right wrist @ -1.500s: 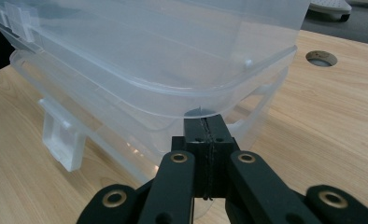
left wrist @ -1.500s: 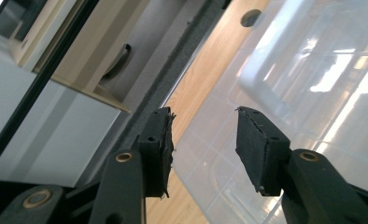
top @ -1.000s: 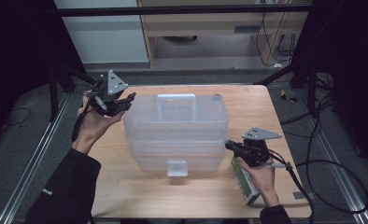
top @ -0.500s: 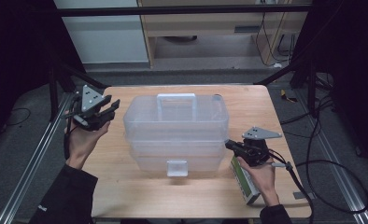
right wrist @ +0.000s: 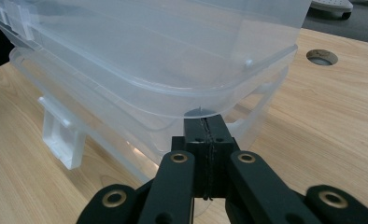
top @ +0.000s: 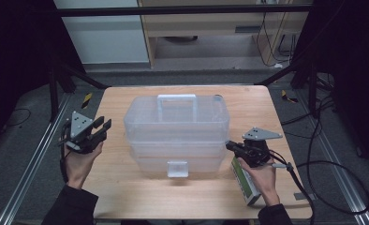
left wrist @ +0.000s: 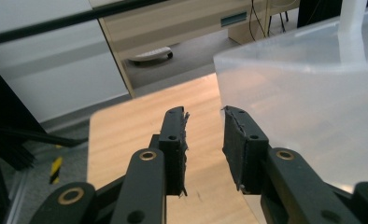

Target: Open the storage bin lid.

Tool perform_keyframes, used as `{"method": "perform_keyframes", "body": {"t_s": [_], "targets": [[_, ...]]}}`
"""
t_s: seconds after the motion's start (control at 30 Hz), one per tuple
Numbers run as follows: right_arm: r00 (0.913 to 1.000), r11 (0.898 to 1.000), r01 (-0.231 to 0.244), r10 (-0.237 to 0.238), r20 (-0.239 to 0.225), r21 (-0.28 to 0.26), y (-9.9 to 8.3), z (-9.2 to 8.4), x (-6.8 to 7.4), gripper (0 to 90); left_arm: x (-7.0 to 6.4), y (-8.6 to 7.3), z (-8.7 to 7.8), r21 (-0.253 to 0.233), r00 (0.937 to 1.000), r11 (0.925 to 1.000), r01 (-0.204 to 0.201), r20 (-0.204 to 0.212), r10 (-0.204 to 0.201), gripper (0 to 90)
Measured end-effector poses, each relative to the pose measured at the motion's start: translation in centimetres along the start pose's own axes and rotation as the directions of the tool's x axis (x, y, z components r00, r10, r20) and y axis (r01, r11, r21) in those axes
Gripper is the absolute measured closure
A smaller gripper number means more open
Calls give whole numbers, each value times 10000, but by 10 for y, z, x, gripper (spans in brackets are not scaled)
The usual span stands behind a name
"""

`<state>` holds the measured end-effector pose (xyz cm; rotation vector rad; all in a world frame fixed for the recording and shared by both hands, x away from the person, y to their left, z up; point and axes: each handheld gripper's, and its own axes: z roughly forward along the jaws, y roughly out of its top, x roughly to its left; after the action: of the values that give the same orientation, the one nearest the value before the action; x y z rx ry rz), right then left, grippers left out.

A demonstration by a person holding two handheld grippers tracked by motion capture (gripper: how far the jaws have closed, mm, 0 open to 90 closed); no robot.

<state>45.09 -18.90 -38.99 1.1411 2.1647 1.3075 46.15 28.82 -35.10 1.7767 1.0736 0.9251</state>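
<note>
Clear box [top: 177,133] mid worktop [top: 248,101], lid on. Left tongs [top: 102,127] just left of box, jaws apart with nothing between, just been closing. Right tongs [top: 229,145] pressed together, tips at box's right lid rim.

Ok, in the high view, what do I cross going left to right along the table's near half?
left gripper → clear plastic box → right gripper → green and white carton under the right hand.

Closed tool [right wrist: 205,135] against clear plastic box [right wrist: 163,60]
</note>
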Motion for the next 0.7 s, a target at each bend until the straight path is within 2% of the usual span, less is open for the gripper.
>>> {"method": "perform_keyframes", "body": {"t_s": [0.07,0.1,0.17,0.3,0.33,0.4,0.5,0.53,0.6,0.7], "targets": [[10000,10000,-8,8,8,3,0,0,0,900,-3,-10,1,157,9999,9998,106,121,-108,692],[10000,10000,-8,8,8,3,0,0,0,900,-3,-10,1,157,9999,9998,106,121,-108,693],[10000,10000,-5,5,14,-8,0,0,0,900,-8,-23,3,344,9993,9992,223,300,-234,699],[10000,10000,8,-8,44,-53,-1,0,1,900,-13,-30,7,691,9992,9976,49,385,-76,739],[10000,10000,-11,12,32,-64,-1,0,1,900,-17,-34,8,844,9980,9964,59,624,-112,752],[10000,10000,1,-1,50,-79,-1,0,1,900,-21,-38,11,1016,9968,9948,-69,795,-12,767],[10000,10000,8,-8,24,-74,-1,-1,0,900,-24,-41,13,1147,9962,9932,-175,868,76,810],[10000,10000,-1,1,27,-88,-1,-1,0,900,-27,-43,15,1234,9939,9922,-197,1102,61,822],[10000,10000,0,0,6,-92,-2,-1,0,900,-29,-44,16,1244,9930,9920,-219,1183,71,850],[10000,9999,4,-4,-1,-106,-2,-1,0,900,-35,-45,20,1323,9870,9905,-386,1599,171,877]]}}
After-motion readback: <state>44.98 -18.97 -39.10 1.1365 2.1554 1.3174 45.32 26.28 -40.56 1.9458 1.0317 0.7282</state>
